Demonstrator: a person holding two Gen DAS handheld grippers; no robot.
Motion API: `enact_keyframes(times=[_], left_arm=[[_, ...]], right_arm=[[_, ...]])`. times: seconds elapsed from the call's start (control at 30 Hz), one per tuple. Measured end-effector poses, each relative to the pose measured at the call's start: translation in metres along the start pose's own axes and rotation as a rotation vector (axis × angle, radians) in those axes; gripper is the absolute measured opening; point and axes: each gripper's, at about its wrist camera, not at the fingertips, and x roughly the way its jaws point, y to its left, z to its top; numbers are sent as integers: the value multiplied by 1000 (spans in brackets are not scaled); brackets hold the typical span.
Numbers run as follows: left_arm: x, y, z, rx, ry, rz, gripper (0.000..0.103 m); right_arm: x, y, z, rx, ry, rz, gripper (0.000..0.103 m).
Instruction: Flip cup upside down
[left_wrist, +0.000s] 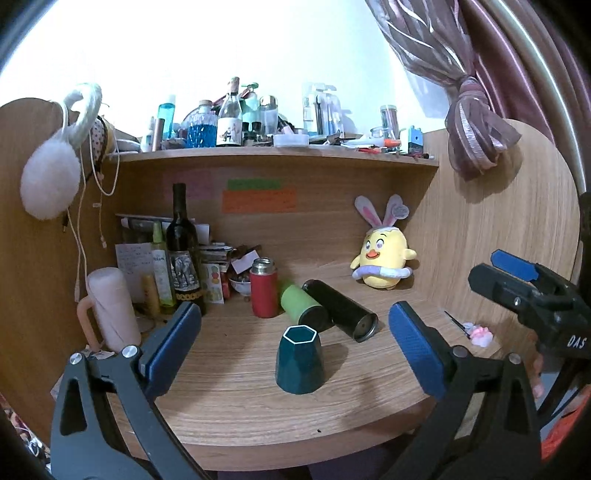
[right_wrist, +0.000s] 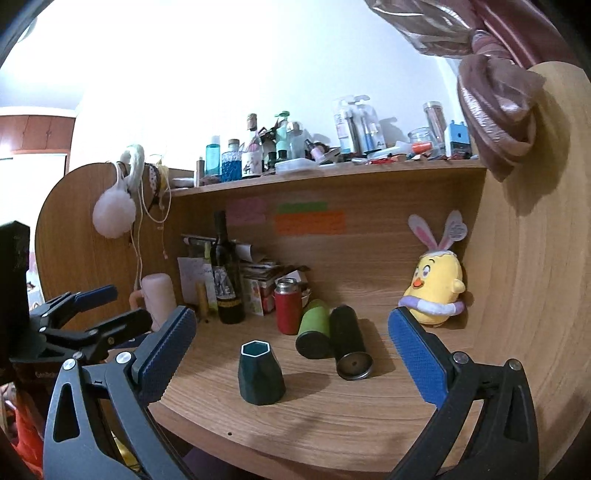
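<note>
A dark teal faceted cup (left_wrist: 300, 360) stands on the wooden desk (left_wrist: 236, 406) with its narrow hexagonal white-rimmed end up; it also shows in the right wrist view (right_wrist: 260, 373). Whether that upper end is open I cannot tell. My left gripper (left_wrist: 293, 328) is open and empty, its blue pads either side of the cup but nearer the camera. My right gripper (right_wrist: 291, 332) is open and empty, held back from the cup; it shows at the right of the left wrist view (left_wrist: 517, 273). The left gripper shows at the left of the right wrist view (right_wrist: 99, 306).
Behind the cup lie a green bottle (left_wrist: 303, 304) and a black flask (left_wrist: 341, 310); a red flask (left_wrist: 263, 288) stands upright. A wine bottle (left_wrist: 183, 254), pink mug (left_wrist: 110, 310) and clutter are at left. A yellow plush chick (left_wrist: 384, 258) sits at back right. A cluttered shelf (left_wrist: 273, 153) runs above.
</note>
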Motion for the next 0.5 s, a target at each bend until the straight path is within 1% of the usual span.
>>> enact_keyframes(times=[0.23, 0.5], left_arm=[[5, -2, -2, -1, 14, -2, 103], [9, 0, -4, -3, 25, 0, 103]], right_arm=[[0, -8, -1, 14, 0, -5, 103], [1, -4, -2, 2, 4, -1, 103]])
